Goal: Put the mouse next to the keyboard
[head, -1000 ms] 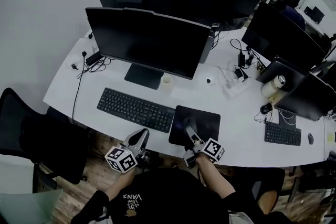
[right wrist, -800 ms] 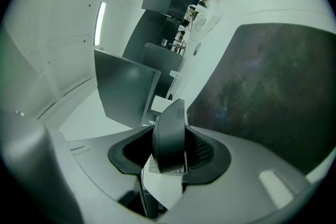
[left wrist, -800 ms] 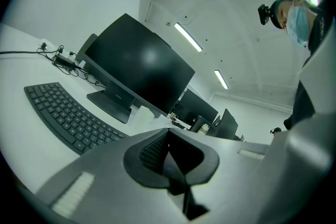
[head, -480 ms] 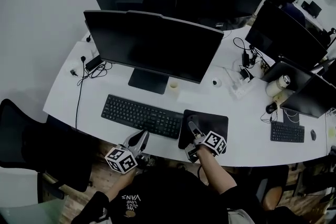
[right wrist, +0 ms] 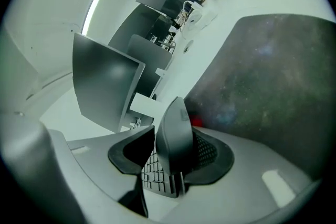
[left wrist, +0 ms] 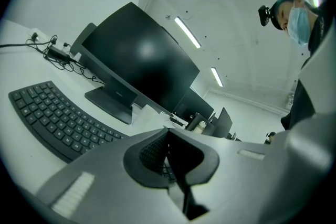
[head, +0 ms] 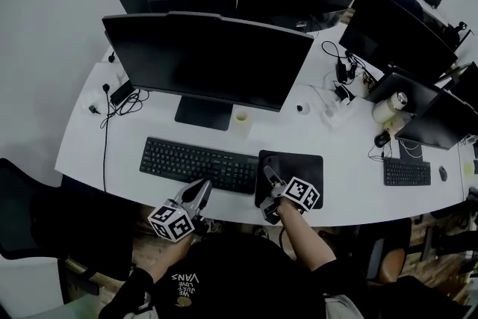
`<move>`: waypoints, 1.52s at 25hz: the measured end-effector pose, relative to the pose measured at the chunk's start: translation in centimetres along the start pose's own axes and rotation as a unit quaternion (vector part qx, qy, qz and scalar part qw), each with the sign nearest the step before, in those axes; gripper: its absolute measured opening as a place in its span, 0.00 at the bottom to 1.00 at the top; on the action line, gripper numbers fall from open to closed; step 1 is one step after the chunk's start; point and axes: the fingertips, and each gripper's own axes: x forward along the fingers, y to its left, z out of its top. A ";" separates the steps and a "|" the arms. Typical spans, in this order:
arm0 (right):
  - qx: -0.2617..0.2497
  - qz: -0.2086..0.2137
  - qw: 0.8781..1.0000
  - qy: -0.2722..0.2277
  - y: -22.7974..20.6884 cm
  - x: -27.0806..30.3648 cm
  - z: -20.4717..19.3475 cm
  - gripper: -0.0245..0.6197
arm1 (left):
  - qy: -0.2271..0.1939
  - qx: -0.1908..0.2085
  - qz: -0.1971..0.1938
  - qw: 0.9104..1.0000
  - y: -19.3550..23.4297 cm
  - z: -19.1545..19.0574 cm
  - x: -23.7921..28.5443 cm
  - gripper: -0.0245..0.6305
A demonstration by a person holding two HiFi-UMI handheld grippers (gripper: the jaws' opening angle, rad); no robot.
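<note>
Clamping the mouse over the mousepad, right tongs; left tongs pressed together, empty.

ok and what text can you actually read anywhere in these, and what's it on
"VANS": printed on the person's black shirt, upside down in the head view; the smaller lines beside it are too small to read.
Key legends on the keyboard: too small to read.
Logo on the monitor stand: too blurred to read.

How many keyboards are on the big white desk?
2. One keyboard lies in front of the nearest screen, left of the mouse pad; a second keyboard lies far right. Screens may hide more.
</note>
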 end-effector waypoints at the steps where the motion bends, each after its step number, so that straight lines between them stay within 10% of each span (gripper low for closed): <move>1: -0.013 -0.009 1.000 0.000 -0.1 -0.1 0.0 0.32 | 0.003 0.000 -0.005 1.000 -0.1 0.0 0.2 0.04; 11: -0.202 -0.110 0.973 0.008 -1.0 -0.7 0.8 0.48 | 0.017 -0.002 -0.023 1.000 0.1 -0.1 0.6 0.04; 26: -0.310 -0.143 0.940 0.022 -1.7 -2.4 0.9 0.51 | 0.022 -0.007 -0.028 0.999 -0.4 -0.7 1.5 0.04; 38: -0.327 -0.112 0.937 0.048 -0.7 -2.2 -0.4 0.51 | 0.019 -0.006 -0.022 1.000 -1.6 -1.2 1.9 0.04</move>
